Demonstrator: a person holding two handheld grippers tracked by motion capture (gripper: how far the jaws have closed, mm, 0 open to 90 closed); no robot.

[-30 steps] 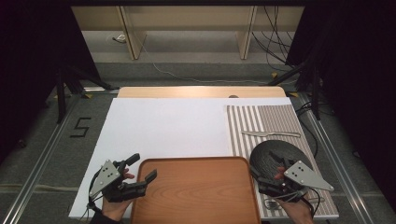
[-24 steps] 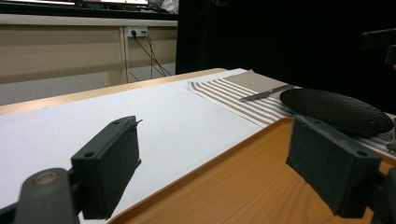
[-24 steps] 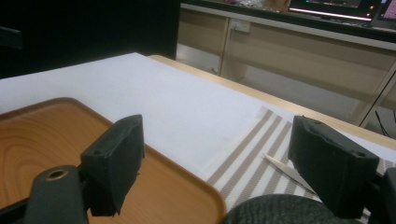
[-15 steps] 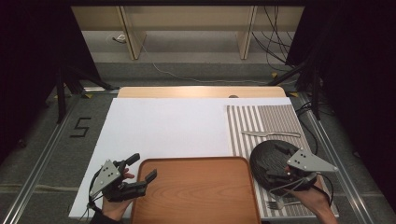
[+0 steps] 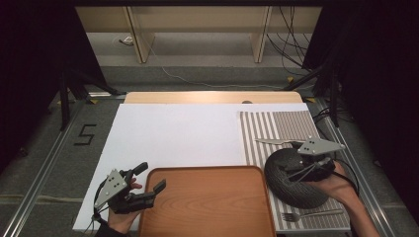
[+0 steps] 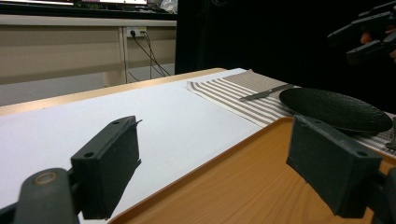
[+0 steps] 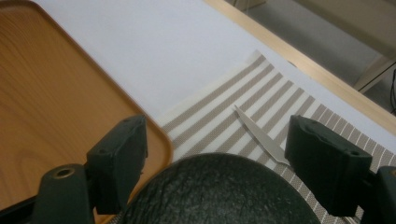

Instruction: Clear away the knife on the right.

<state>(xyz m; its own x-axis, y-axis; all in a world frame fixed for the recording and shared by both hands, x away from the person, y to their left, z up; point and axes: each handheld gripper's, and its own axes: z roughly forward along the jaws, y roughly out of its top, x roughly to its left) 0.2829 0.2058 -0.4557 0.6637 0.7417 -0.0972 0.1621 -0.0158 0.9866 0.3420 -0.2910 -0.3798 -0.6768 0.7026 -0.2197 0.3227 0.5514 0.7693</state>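
Nothing moved yet, it seems — tray bare; plate, knife at its 12 and fork at 6 lie on the mat. Right gripper above the plate and left gripper at the tray's edge — both jaws wide, empty.

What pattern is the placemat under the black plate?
The placemat has grey-brown and cream stripes, clearest in the right gripper view; the black plate sits on it.

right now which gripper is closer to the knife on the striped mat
Right. The right gripper hovers over the black plate, just this side of the knife. The left gripper sits at the wooden tray's left edge, far across the table.
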